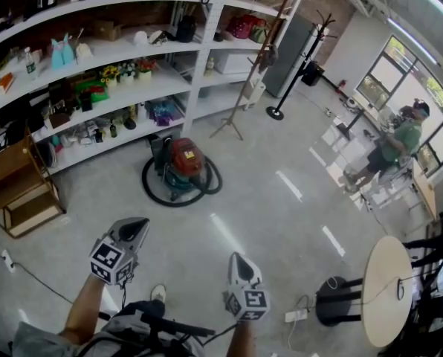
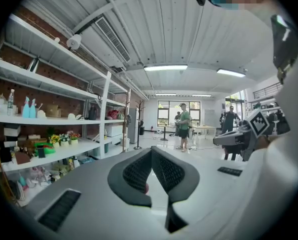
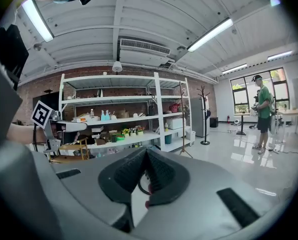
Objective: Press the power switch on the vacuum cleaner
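Observation:
The vacuum cleaner (image 1: 184, 166), red on top with a teal body, stands on the floor in front of the shelves, its black hose (image 1: 153, 193) coiled round it. Both grippers are held low and near me, well short of it. My left gripper (image 1: 138, 224) has its jaws closed tip to tip with nothing in them, as the left gripper view (image 2: 151, 151) also shows. My right gripper (image 1: 236, 258) is shut and empty too (image 3: 146, 152). A sliver of red and a loop of the hose (image 3: 141, 186) show through the gap behind its pads. The power switch cannot be made out.
White shelves (image 1: 132, 88) full of small items line the back wall. A wooden rack (image 1: 21, 192) stands at the left and two coat stands (image 1: 240, 99) beyond the vacuum. A round table (image 1: 389, 288) and a power strip (image 1: 294, 316) are at the right. A person (image 1: 396, 143) stands by the windows.

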`<state>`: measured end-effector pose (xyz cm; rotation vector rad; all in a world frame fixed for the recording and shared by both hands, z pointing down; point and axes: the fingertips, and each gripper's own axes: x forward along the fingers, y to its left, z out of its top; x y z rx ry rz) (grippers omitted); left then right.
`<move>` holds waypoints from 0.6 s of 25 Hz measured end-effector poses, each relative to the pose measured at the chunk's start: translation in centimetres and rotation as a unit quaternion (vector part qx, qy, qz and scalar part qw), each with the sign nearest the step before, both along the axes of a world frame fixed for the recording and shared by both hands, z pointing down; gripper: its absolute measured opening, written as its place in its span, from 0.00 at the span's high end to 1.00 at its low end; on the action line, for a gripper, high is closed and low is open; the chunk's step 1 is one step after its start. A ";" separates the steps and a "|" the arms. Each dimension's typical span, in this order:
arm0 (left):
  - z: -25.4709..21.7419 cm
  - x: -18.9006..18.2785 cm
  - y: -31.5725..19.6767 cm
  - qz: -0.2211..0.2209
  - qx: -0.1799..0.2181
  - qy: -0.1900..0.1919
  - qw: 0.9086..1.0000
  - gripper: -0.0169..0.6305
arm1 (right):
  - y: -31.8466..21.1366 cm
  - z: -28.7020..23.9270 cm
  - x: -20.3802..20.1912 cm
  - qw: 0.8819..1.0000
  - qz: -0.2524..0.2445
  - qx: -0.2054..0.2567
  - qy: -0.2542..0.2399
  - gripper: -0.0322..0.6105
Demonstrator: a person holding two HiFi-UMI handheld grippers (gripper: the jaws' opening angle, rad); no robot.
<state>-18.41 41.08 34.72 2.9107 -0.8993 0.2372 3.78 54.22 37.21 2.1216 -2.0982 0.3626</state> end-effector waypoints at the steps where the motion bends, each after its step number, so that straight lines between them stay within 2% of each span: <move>1: -0.1 0.5 -1.0 0.006 -0.001 -0.003 1.000 0.96 | -1.2 -0.1 0.3 1.000 0.002 -0.001 0.001 0.94; 5: 0.1 1.4 -4.7 0.017 0.001 -0.009 1.000 0.96 | -5.7 -0.4 0.7 1.000 0.001 -0.003 0.001 0.94; 15: 0.7 -0.9 -11.7 -0.029 -0.003 0.011 1.000 0.96 | -13.3 -0.4 -0.4 0.999 -0.032 -0.007 0.022 0.94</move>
